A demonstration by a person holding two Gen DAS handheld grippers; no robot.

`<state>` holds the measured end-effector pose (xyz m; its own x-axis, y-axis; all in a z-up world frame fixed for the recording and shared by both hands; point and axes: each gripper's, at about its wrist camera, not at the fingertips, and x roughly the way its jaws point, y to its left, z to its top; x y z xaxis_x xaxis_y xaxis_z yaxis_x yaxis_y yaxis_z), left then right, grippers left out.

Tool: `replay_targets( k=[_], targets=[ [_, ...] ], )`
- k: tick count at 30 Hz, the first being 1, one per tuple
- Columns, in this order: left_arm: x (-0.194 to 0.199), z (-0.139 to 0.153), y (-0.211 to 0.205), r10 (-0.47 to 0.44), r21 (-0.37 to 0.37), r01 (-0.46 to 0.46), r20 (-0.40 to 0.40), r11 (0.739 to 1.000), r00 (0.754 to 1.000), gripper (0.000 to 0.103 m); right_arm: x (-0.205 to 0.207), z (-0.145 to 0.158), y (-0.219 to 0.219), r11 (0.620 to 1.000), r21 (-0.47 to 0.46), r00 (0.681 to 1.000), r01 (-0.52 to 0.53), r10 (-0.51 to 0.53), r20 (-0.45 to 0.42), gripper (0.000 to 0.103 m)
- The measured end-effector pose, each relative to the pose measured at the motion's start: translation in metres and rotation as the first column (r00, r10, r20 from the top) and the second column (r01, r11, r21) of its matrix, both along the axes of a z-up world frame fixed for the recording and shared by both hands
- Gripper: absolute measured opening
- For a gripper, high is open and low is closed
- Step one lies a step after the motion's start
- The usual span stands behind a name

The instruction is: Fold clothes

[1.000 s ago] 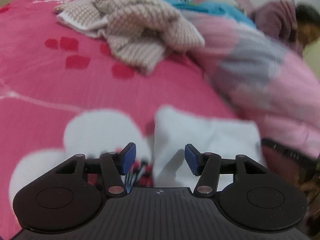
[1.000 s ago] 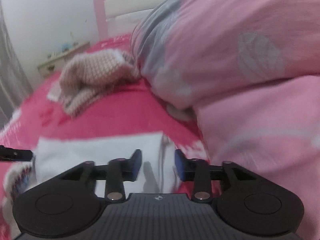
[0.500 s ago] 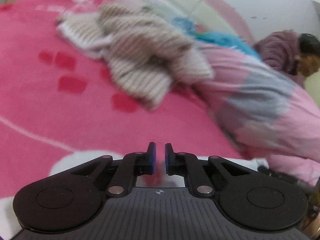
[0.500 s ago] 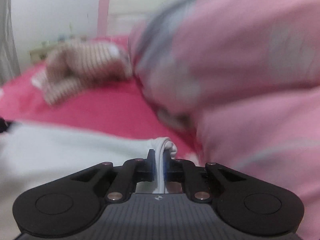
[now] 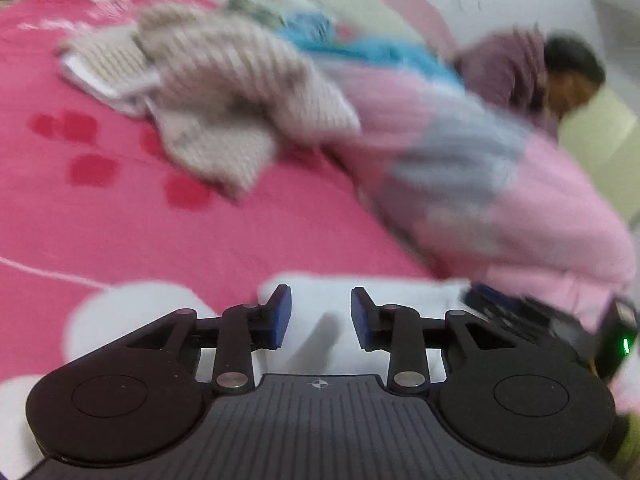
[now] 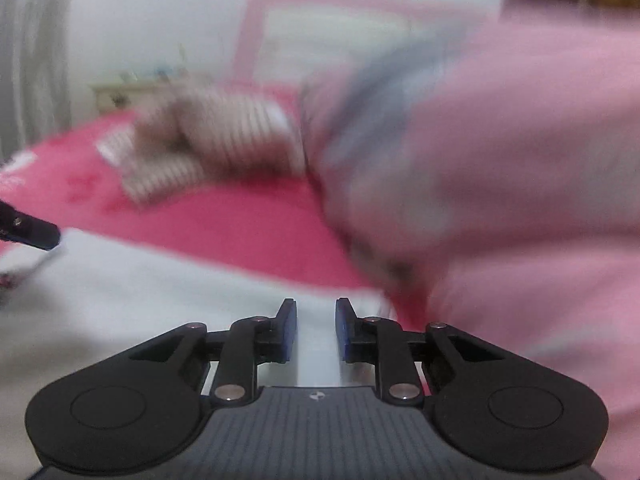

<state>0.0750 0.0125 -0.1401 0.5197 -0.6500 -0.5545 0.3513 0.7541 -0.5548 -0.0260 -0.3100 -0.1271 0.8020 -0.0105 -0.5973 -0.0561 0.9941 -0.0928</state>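
The white garment point(image 6: 160, 300) lies flat on the pink bedsheet point(image 5: 240, 220) under both the left gripper point(image 5: 321, 316) and the right gripper point(image 6: 316, 328) — jaws just reopened, pads clear of cloth — with only the left view showing the blue clothing point(image 5: 380, 50) behind the striped knit sweater point(image 5: 224, 92), bare sheet lying between.

Bed, pink sheet point(image 5: 280, 216): white garment point(image 6: 160, 300), striped knit heap point(image 5: 224, 108), probably pink quilt point(image 5: 500, 200).

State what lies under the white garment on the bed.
The white garment lies on the pink bedspread, which shows around it. Whatever is directly beneath the cloth is covered.
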Motion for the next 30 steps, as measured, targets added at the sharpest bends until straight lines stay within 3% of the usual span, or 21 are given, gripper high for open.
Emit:
replay_targets(
  k=[2, 4, 6, 8, 11, 14, 15, 17, 18, 19, 23, 26, 30],
  targets=[
    [0.022, -0.013, 0.012, 0.077, -0.041, -0.081, -0.079, 0.996, 0.994, 0.033, 0.005, -0.004, -0.004, 1.0, 0.028, 1.0, 0.012, -0.012, 0.021, 0.02],
    [0.042, -0.02, 0.031, 0.165, -0.107, -0.184, -0.165, 0.977, 0.972, 0.033, 0.003, 0.005, 0.0, 1.0, -0.003, 1.0, 0.016, -0.016, 0.022, 0.02],
    [0.049, -0.011, 0.055, 0.24, -0.162, -0.268, -0.173, 0.95, 0.955, 0.033, -0.01, 0.017, -0.001, 1.0, 0.009, 0.999, 0.011, -0.012, 0.05, 0.021],
    [0.042, 0.004, 0.07, 0.269, -0.163, -0.29, -0.141, 0.943, 0.953, 0.035, -0.024, 0.03, -0.002, 1.0, 0.019, 0.996, -0.001, 0.0, 0.084, 0.023],
    [0.023, 0.018, 0.069, 0.191, -0.156, -0.209, -0.124, 0.965, 0.974, 0.04, -0.04, 0.045, -0.003, 0.999, 0.047, 0.993, -0.024, 0.019, 0.114, 0.025],
    [-0.001, 0.025, 0.034, -0.011, -0.071, 0.006, -0.06, 0.997, 0.998, 0.05, -0.032, 0.036, -0.007, 0.997, 0.072, 0.999, -0.005, 0.002, 0.033, 0.026],
    [-0.009, 0.024, 0.017, -0.096, -0.017, 0.095, -0.046, 0.995, 0.994, 0.055, -0.022, 0.026, -0.011, 0.997, 0.069, 1.0, 0.025, -0.024, -0.015, 0.024],
    [-0.02, 0.014, -0.022, -0.186, 0.182, 0.192, -0.047, 0.964, 0.981, 0.055, -0.006, 0.011, -0.02, 0.994, 0.071, 0.992, 0.082, -0.075, -0.098, 0.016],
    [-0.024, 0.009, -0.036, -0.197, 0.26, 0.2, -0.036, 0.945, 0.98, 0.055, -0.006, 0.015, -0.023, 0.99, 0.096, 0.991, 0.102, -0.092, -0.099, 0.013],
    [-0.028, 0.009, -0.04, -0.194, 0.292, 0.189, -0.014, 0.938, 0.981, 0.055, -0.009, 0.025, -0.024, 0.988, 0.097, 0.989, 0.118, -0.108, -0.101, 0.012],
    [-0.041, 0.037, -0.024, -0.122, 0.235, 0.114, 0.02, 0.965, 0.992, 0.055, -0.043, 0.065, -0.019, 0.985, 0.141, 0.993, 0.1, -0.089, -0.078, 0.012],
    [-0.06, 0.051, -0.01, -0.141, 0.195, 0.128, 0.051, 0.972, 0.989, 0.055, -0.077, 0.078, -0.005, 0.991, 0.134, 0.995, 0.02, -0.006, -0.1, 0.013],
    [-0.093, 0.042, -0.027, -0.26, 0.181, 0.256, -0.002, 0.95, 0.966, 0.056, -0.094, 0.043, 0.013, 0.996, 0.092, 0.969, -0.017, 0.039, -0.244, 0.012]
  ],
)
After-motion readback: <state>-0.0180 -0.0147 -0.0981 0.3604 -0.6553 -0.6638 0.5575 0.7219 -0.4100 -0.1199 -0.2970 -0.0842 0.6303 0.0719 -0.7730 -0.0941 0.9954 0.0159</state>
